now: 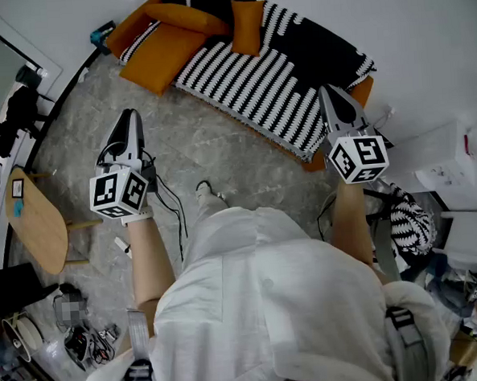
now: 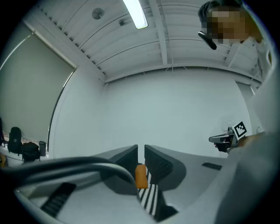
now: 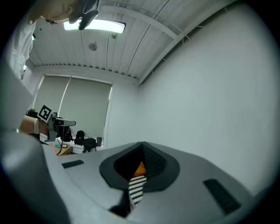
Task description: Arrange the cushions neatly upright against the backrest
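The sofa [image 1: 248,80], draped in a black-and-white striped cover, runs across the far side of the room. The person stands well back from it on the grey floor [image 1: 187,140], so nothing is within reach yet.

The cushions are all at the sofa's far-left end. A big orange cushion [image 1: 162,55] lies flat on the seat. A long orange cushion [image 1: 189,18] slumps behind it along the backrest. A small orange cushion [image 1: 247,26] to their right already stands upright. The two at the left probably need lifting and propping.

Both tools are held out ahead, pointing toward the sofa, which looks like an approach posture rather than a grasp. The left hand-held gripper [image 2: 141,148] is empty. Its jaws are only a sliver apart, and the cushion and stripes show far off through the slit. The right hand-held gripper [image 3: 142,148] is clenched on nothing. Both would need to spread wide before taking soft, bulky fabric.
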The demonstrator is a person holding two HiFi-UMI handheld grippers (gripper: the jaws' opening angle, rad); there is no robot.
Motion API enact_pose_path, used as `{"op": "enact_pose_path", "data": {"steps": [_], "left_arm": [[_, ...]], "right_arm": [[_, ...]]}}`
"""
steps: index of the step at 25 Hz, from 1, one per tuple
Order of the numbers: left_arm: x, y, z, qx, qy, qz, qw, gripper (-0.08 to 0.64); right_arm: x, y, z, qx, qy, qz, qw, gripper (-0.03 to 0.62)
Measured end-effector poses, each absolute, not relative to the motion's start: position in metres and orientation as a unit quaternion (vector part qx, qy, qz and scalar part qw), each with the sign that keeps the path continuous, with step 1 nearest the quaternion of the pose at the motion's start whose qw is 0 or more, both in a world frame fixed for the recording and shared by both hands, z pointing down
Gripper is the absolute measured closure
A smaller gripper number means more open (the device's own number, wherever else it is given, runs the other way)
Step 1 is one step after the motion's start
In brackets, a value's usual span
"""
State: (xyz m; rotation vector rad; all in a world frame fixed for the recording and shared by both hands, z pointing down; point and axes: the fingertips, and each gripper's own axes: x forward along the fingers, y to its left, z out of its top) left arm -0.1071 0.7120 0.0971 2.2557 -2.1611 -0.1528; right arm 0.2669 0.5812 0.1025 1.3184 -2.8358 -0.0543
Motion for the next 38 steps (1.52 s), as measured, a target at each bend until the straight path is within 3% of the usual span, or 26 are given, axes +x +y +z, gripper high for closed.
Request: {"op": "enact_pose_path", "data": {"steps": [13, 27, 38], "left_arm": [[-0.143, 0.693, 0.107, 0.724, -0.688, -0.050, 0.019, 0.505], [-0.254, 0.581, 0.127, 0.765, -0.642, -0.041, 0.031, 0.503], [-0.254, 0.482, 0.158, 0.794, -0.602, -0.046, 0.064, 0.503]], "right_arm": [[0.225, 0.559, 0.117, 0.412, -0.911, 0.009, 0.011, 0.586], [0.102, 0.471, 0.140, 0.436, -0.899, 0.046, 0.015, 0.584], [0.089, 0.409, 0.161, 0.450, -0.890, 0.064, 0.037, 0.584]]}}
